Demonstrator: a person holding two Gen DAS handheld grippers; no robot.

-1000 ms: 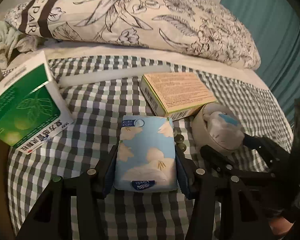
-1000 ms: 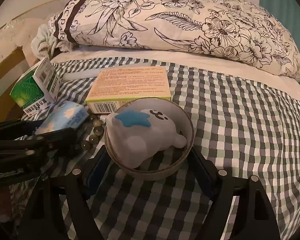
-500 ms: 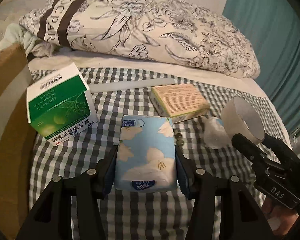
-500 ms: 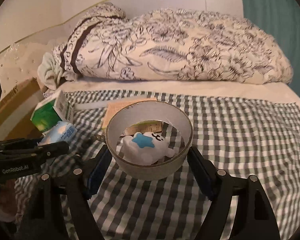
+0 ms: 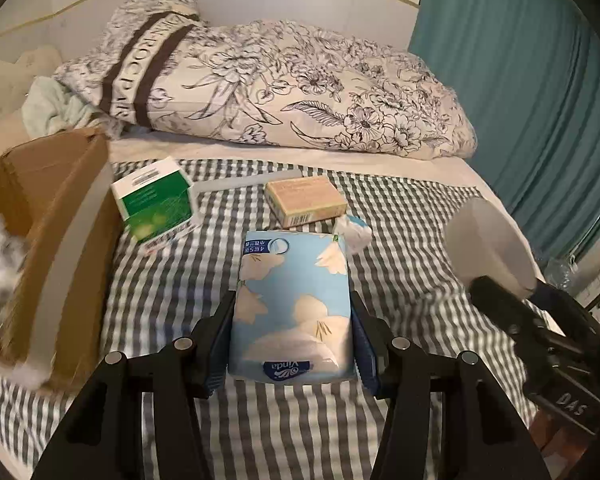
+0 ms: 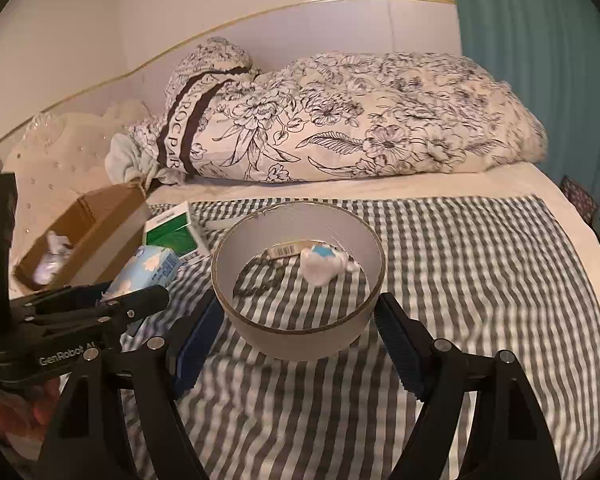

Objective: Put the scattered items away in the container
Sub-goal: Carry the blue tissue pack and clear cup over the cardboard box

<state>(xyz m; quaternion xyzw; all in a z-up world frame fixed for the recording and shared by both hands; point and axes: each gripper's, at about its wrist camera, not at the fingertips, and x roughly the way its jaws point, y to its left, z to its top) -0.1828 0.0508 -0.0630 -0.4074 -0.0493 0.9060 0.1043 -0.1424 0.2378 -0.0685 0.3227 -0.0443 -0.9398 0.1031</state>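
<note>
Your left gripper (image 5: 292, 340) clamped the blue tissue pack (image 5: 292, 300) between its pads, tilted down above the checked blanket (image 5: 400, 240) beside the cardboard box (image 5: 48, 200); your right gripper (image 6: 300, 344) clasped the tape ring (image 6: 300, 336), likewise tilted down.

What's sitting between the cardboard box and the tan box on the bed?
The green carton lies between the cardboard box and the tan box, clearest in the left wrist view.

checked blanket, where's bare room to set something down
Free: the checked blanket right of the white plush toy, toward the curtain. Crowded: by the cardboard box, with the green carton and tan box.
</note>
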